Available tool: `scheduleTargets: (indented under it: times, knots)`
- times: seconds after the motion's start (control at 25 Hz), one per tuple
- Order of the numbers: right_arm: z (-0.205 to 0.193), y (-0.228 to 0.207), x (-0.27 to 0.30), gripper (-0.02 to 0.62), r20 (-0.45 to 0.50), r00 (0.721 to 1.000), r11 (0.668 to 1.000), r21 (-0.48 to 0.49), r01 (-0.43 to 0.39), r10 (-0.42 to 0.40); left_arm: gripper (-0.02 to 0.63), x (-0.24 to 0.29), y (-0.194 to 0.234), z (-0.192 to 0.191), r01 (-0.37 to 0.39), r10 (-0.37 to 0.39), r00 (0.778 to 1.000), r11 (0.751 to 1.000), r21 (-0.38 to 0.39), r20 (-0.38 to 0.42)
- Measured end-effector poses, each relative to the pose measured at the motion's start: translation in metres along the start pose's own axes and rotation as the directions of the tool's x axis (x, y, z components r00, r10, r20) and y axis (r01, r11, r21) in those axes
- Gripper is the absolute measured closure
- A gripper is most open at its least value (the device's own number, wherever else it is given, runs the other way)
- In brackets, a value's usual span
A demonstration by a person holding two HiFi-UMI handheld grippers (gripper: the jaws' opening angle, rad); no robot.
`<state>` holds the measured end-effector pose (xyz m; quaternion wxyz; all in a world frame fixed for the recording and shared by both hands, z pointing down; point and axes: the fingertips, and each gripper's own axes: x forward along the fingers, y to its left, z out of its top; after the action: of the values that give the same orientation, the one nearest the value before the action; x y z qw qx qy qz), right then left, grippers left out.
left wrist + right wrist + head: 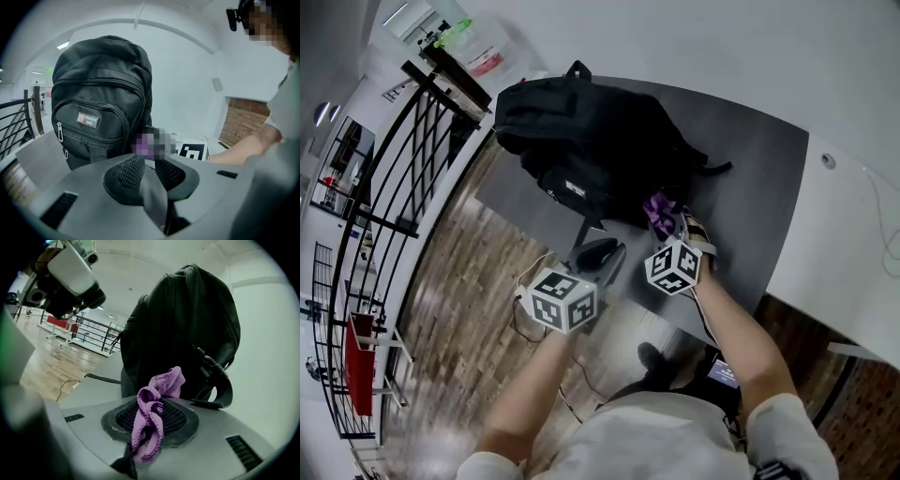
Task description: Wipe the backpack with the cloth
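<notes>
Black fabric backpack [591,141] sits on dark grey desk [759,178]. Right gripper [154,427] jaws clenched on purple terry cloth [164,383], near pack's side. Left gripper [149,178] jaws seem to pinch black strap [153,199]. Press cloth flat, stroke firmly, keep strap taut.

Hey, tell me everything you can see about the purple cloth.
The purple cloth is small, with a looped, terry-like pile. It is crumpled into a twisted bunch and clamped between the jaws of the right gripper. One end pokes up and forward toward the black backpack. From the head view it seems to meet the backpack's lower side, though contact is unclear.
</notes>
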<state>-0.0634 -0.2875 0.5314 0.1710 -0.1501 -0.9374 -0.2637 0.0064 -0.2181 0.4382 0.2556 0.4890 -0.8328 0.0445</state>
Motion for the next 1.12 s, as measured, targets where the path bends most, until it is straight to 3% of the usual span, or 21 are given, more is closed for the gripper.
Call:
scheduleTargets:
  times: [0.2,0.28,0.4,0.52,0.76,1.12]
  knots:
    - [0.003,0.014,-0.002,0.494,0.015,0.999,0.999,-0.005,-0.036,0.036,0.555,0.008,-0.004,-0.003,-0.003,0.003,1.0,1.0,-0.023,0.0]
    - [0.01,0.039,-0.006,0.494,0.043,0.991,0.991,-0.039,-0.128,0.13,0.555,0.011,-0.005,-0.004,-0.01,0.01,1.0,0.999,-0.033,-0.001]
    - [0.02,0.083,-0.02,0.494,0.09,0.947,0.95,-0.081,-0.303,0.309,0.555,0.016,-0.009,-0.003,-0.011,0.011,1.0,0.999,-0.041,-0.001]
    - [0.017,0.095,-0.038,0.494,0.108,0.917,0.922,-0.101,-0.375,0.384,0.555,0.019,-0.014,-0.003,-0.015,0.015,1.0,0.999,-0.051,0.003]
    - [-0.031,0.046,-0.052,0.494,0.057,0.934,0.935,-0.062,-0.349,0.352,0.555,0.045,-0.027,-0.013,-0.002,0.002,1.0,0.996,-0.093,0.0]
    - [-0.094,-0.054,-0.056,0.494,-0.028,0.974,0.974,-0.001,-0.226,0.226,0.555,0.085,-0.06,-0.015,0.022,-0.023,1.0,0.991,-0.133,-0.004]
